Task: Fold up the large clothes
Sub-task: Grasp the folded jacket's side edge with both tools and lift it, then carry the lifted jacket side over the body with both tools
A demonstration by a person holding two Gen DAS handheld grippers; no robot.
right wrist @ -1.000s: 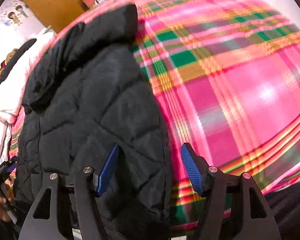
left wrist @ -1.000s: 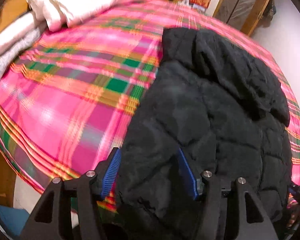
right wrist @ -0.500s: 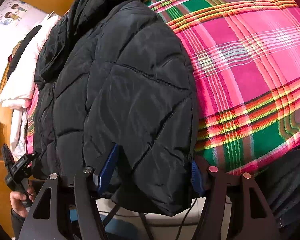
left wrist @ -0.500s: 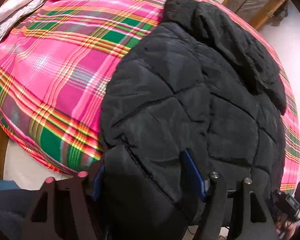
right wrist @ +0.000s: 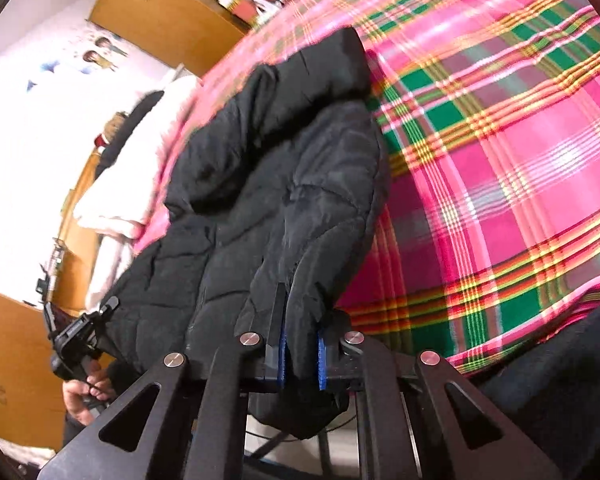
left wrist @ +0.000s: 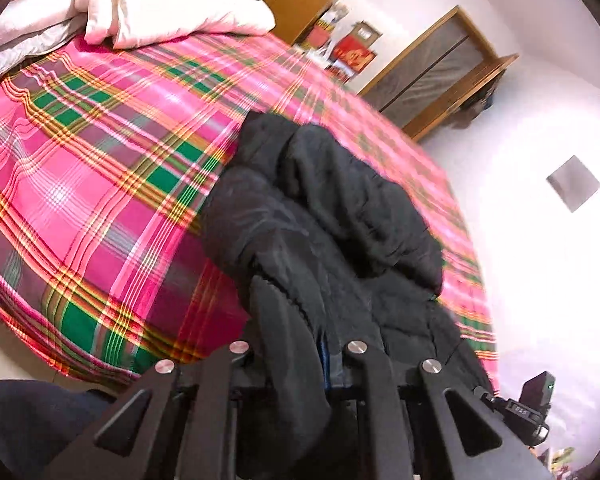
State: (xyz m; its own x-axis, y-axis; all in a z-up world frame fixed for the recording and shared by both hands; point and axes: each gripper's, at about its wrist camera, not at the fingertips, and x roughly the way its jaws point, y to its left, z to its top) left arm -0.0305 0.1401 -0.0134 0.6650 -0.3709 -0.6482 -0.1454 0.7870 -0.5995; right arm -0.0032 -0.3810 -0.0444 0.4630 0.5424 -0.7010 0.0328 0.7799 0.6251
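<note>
Gripping: both tools are clamping the near hem of one black quilted jacket [left wrist: 332, 216], at the near edge of the bed
Left gripper [left wrist: 300, 354]: its fingers are closing tight on a bunched fold of the jacket's hem, with padded fabric spilling over and hiding most of the blue pads, so only a sliver of blue is showing beside the cloth
Jacket, left wrist view: it is lying stretched away from the tool across the pink plaid bedspread [left wrist: 100, 168], its hood end pointing toward the far side of the bed and its near hem lifting off the cover into the grip
White duvet [left wrist: 160, 0]: it is sitting heaped at the far left corner of the bed, well apart from the jacket
Right gripper [right wrist: 300, 354]: its blue pads [right wrist: 321, 364] are pressing in on a narrow tongue of the jacket's [right wrist: 276, 168] hem, with only the cloth's thickness between them, and a flap is hanging below the fingers
Jacket, right wrist view: it is rising from the pinched hem and running up and left, with the plaid cover lying bare to its right
Person's left hand [right wrist: 82, 396]: it is showing at the lower left, holding the other tool's handle
</note>
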